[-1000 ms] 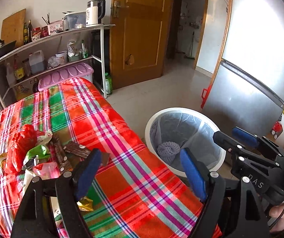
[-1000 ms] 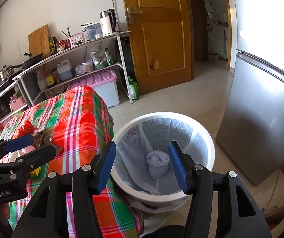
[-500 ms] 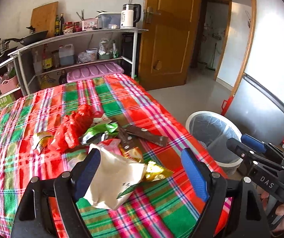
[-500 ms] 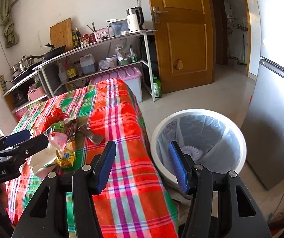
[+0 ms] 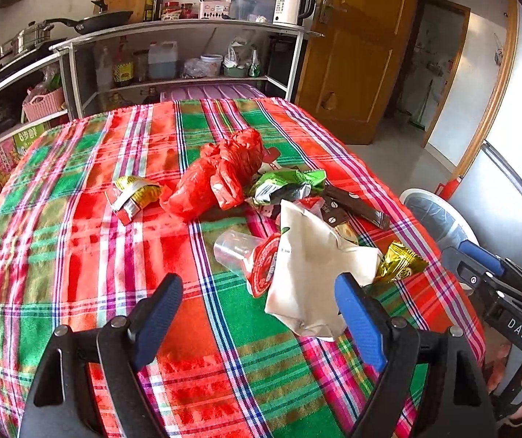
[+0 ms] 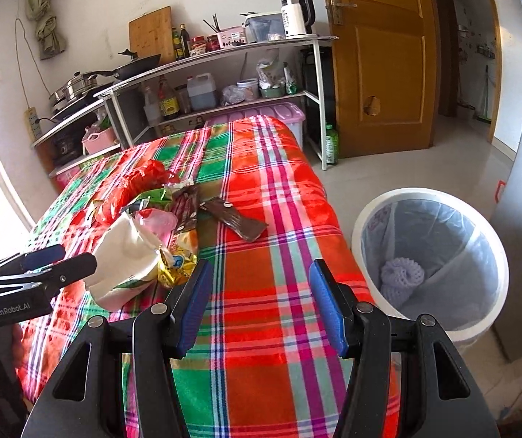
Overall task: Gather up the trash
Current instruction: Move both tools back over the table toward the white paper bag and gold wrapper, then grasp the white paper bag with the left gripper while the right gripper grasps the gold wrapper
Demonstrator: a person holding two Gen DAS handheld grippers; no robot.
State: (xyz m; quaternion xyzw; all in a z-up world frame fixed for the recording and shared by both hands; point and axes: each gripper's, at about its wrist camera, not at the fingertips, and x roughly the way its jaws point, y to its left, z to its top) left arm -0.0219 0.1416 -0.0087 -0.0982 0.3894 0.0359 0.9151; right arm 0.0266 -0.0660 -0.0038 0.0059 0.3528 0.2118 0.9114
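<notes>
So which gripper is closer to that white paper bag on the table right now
Left. The left gripper hangs open right over the white paper bag; the right gripper sits off to the side, nearer the trash bin.

My white paper bag (image 5: pixel 312 273) covers part of the clear plastic cup (image 5: pixel 235 252) and brown wrappers (image 5: pixel 356 208). The trash bin (image 5: pixel 436 219) sits half hidden behind the table edge (image 5: pixel 454 292). Shelf labels are too small to read.

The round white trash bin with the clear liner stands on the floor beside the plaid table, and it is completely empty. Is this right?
Not quite. The round white trash bin is not empty: a pale knitted-looking bundle lies inside its clear liner, as the right wrist view shows. The bin does stand on the floor beside the plaid table.
</notes>
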